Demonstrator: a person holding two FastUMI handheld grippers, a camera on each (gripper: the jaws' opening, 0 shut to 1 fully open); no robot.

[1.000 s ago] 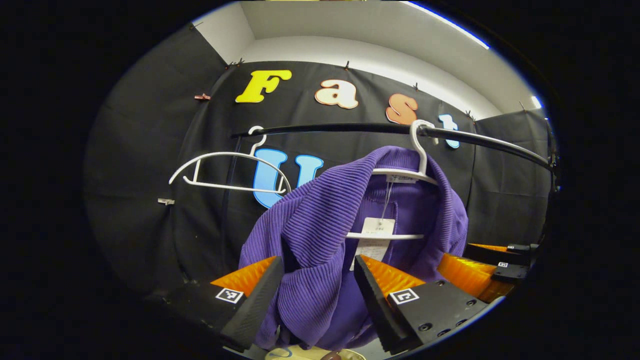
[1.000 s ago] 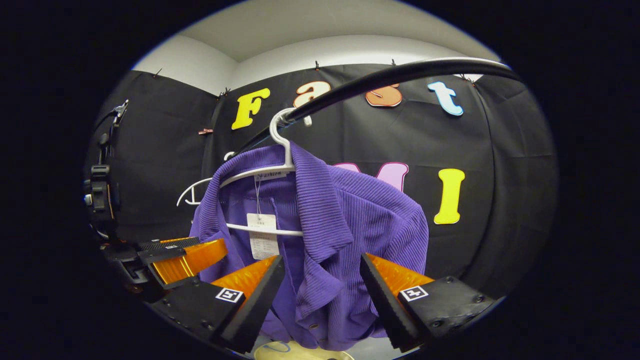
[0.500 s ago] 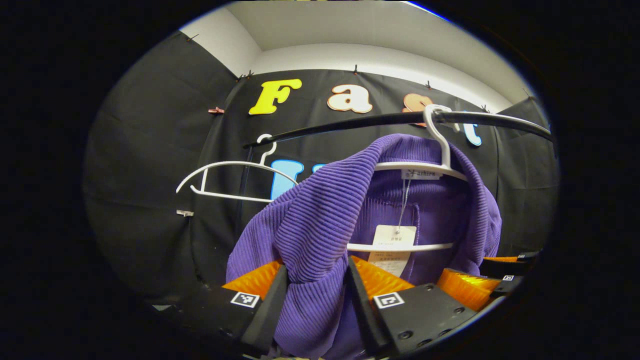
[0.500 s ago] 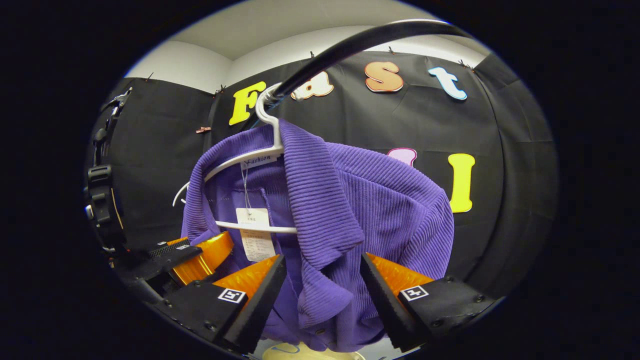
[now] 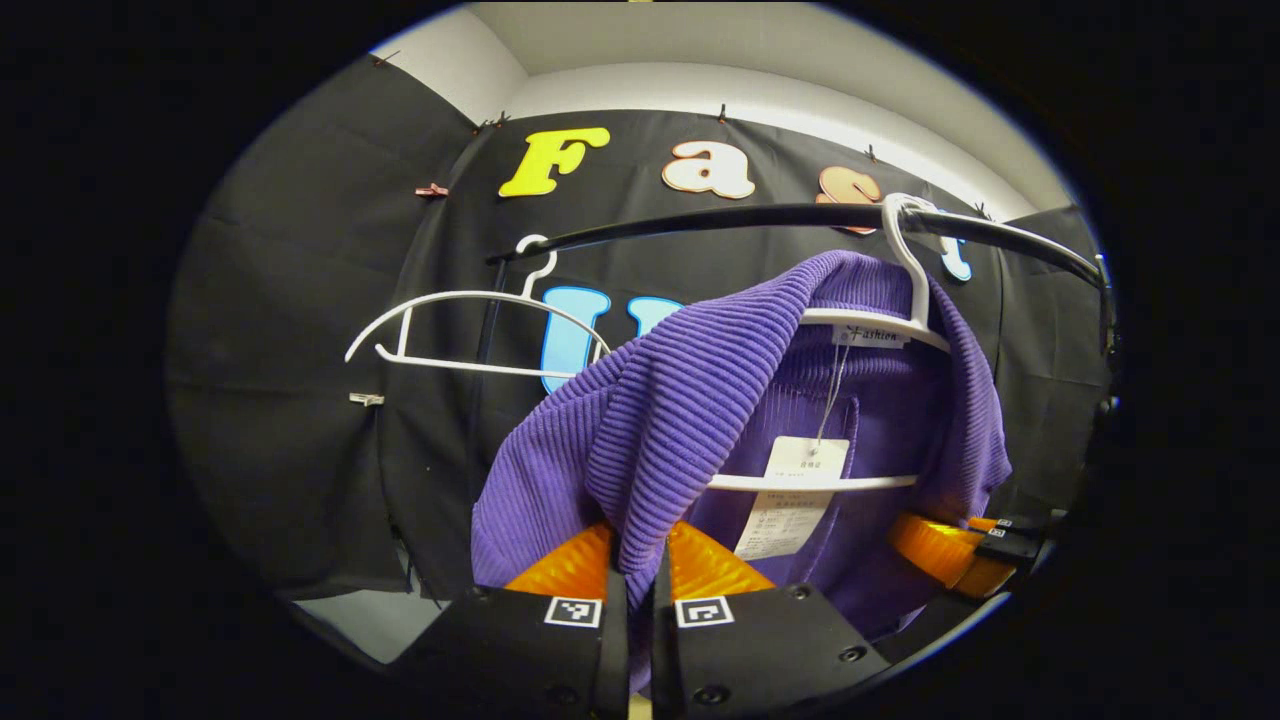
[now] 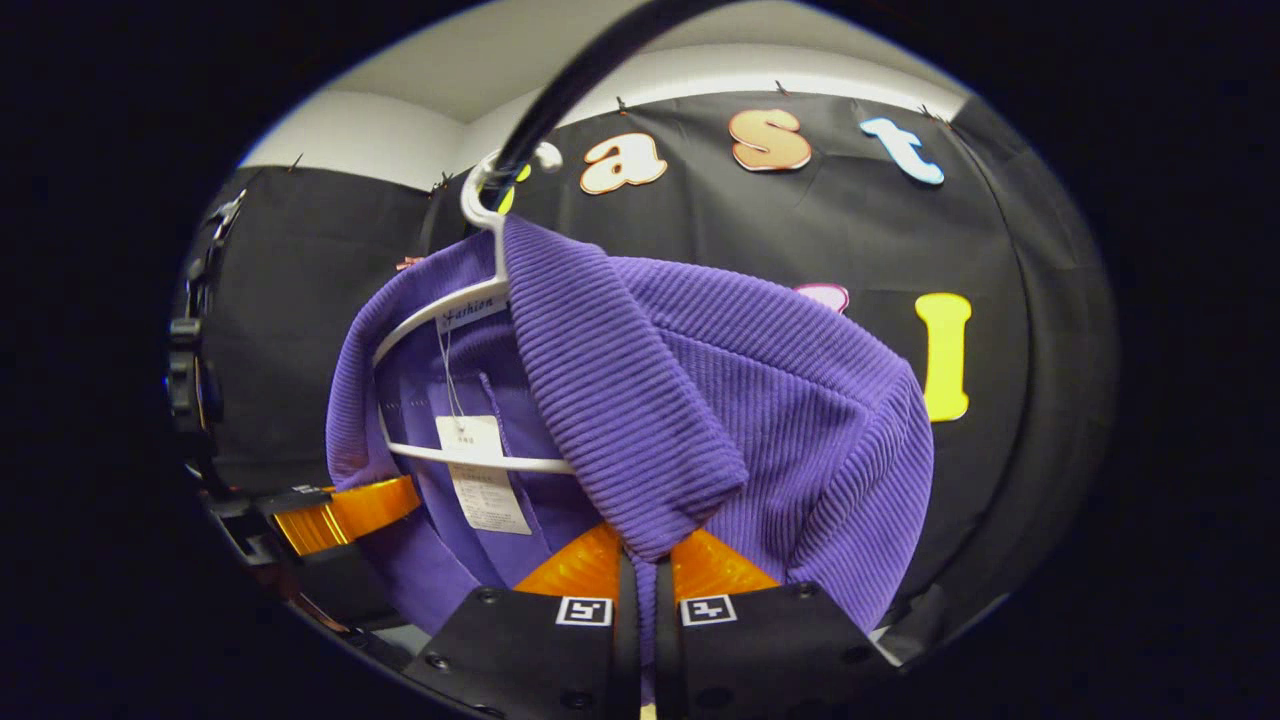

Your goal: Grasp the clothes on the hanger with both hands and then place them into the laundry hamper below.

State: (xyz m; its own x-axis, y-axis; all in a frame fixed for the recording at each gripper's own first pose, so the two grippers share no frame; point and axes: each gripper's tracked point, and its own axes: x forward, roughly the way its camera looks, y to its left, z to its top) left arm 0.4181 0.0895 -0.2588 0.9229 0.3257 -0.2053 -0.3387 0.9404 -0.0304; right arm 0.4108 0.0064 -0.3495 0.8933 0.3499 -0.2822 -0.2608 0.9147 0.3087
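Note:
A purple ribbed shirt [image 5: 690, 410] [image 6: 700, 390] hangs on a white hanger [image 5: 880, 325] [image 6: 440, 310] from a black rail [image 5: 760, 215]. A paper tag [image 5: 795, 495] dangles inside its collar. My left gripper [image 5: 637, 580] is shut on the shirt's front collar flap. My right gripper [image 6: 640, 585] is shut on the other collar flap. In the left gripper view the right gripper [image 5: 950, 550] shows at the lower right beside the shirt. In the right gripper view the left gripper [image 6: 340, 515] shows at the lower left.
An empty white hanger [image 5: 470, 330] hangs farther left on the rail. Black cloth walls close in behind and at both sides, with a white wall strip [image 5: 760, 85] above them.
Both grippers went from open around the collar flaps to shut on them. They have also moved in closer to the shirt.

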